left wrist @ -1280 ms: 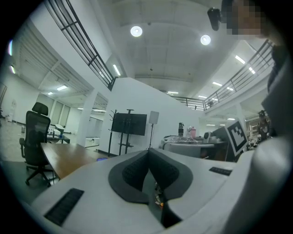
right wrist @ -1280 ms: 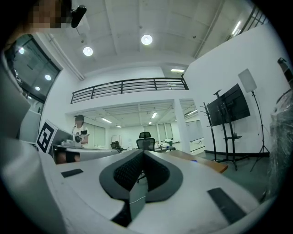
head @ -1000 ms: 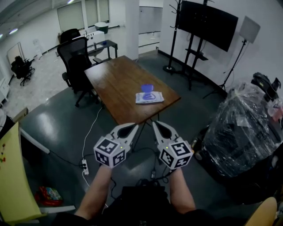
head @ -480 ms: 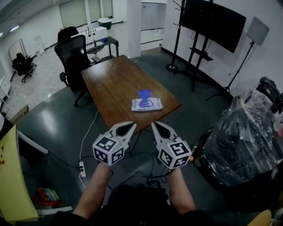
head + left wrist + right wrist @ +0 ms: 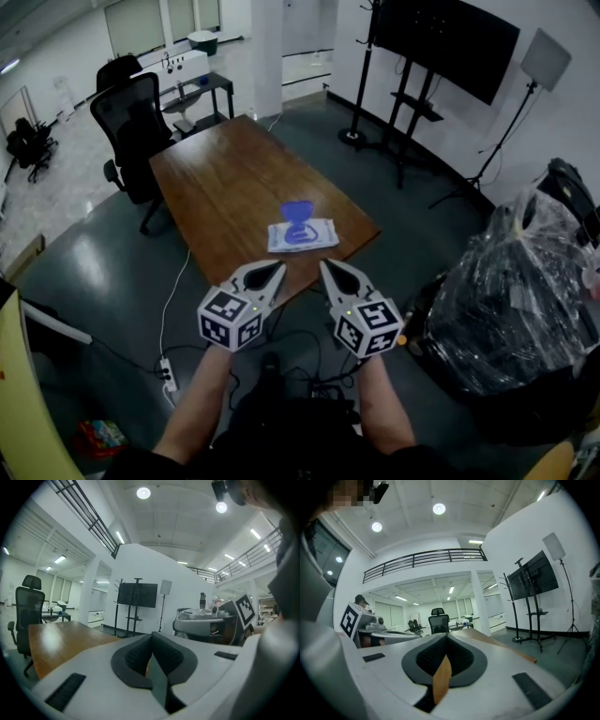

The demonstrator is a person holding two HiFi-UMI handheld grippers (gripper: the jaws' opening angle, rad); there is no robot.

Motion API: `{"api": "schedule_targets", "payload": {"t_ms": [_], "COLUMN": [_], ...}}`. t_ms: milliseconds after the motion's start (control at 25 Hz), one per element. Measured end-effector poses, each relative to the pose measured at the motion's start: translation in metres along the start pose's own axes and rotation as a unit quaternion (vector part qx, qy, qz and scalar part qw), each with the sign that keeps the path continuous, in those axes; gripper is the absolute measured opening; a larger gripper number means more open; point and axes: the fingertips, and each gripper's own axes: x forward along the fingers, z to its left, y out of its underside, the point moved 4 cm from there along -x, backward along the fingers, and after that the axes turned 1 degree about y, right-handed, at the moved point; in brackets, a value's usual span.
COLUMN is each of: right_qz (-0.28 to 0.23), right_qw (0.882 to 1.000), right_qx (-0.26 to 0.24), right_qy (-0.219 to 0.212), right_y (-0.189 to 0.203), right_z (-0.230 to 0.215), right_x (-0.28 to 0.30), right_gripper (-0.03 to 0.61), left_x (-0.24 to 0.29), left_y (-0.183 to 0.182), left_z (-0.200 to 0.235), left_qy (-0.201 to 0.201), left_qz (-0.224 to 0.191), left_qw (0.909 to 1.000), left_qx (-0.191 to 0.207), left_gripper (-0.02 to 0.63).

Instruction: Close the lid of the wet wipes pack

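The left hand-held gripper (image 5: 272, 273) is held low in front of the person, its jaws pressed together with nothing between them. Just beyond its tip lies the near edge of the wooden table (image 5: 225, 178). The wet wipes pack (image 5: 305, 236) lies flat on the near right part of the table, and its blue lid (image 5: 298, 210) stands up from the pack's far side, so it is plainly open. The right hand-held gripper (image 5: 331, 272) sits beside the left one, also narrowed to a point and carrying nothing. Both are still well short of the pack.

The step in hand looks like the approach. To do it well, I would bring one closed tip over the pack and behind the raised lid. It should then sweep the lid toward the near side and press down until the lid seats. The other tip should rest on the pack's flat end so the soft pack does not slide or buckle. A pointed, closed jaw suits this pressing, so there seems no need to open either.

A black office chair (image 5: 131, 131) stands at the table's far left. On the floor at the near left are a power strip (image 5: 167, 375) and loose cables that could catch a foot. A dark screen on a stand (image 5: 445, 33) stands far right, and a large plastic-wrapped bundle (image 5: 516, 300) sits near right. The tabletop around the pack holds nothing that blocks the reach.
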Motion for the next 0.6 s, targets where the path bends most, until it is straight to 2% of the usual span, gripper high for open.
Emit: {"api": "schedule_targets", "payload": {"t_ms": [360,600], "right_qz": [0.04,0.059], "right_qw": [0.998,0.995], "right_qx": [-0.008,-0.016], "right_qy": [0.05,0.079], "right_y": [0.013,0.013], "right_z": [-0.042,-0.067], "right_x": [0.086,0.129], "right_gripper": [0.009,0.009], "left_x": [0.061,0.102], "left_y": [0.008,0.009], "left_z": [0.09,0.135], "left_qy": [0.029,0.05], "left_qz": [0.01,0.024], "left_qw": [0.9993,0.9983], "left_qx": [-0.021,-0.02], "left_gripper": [0.006,0.006]}}
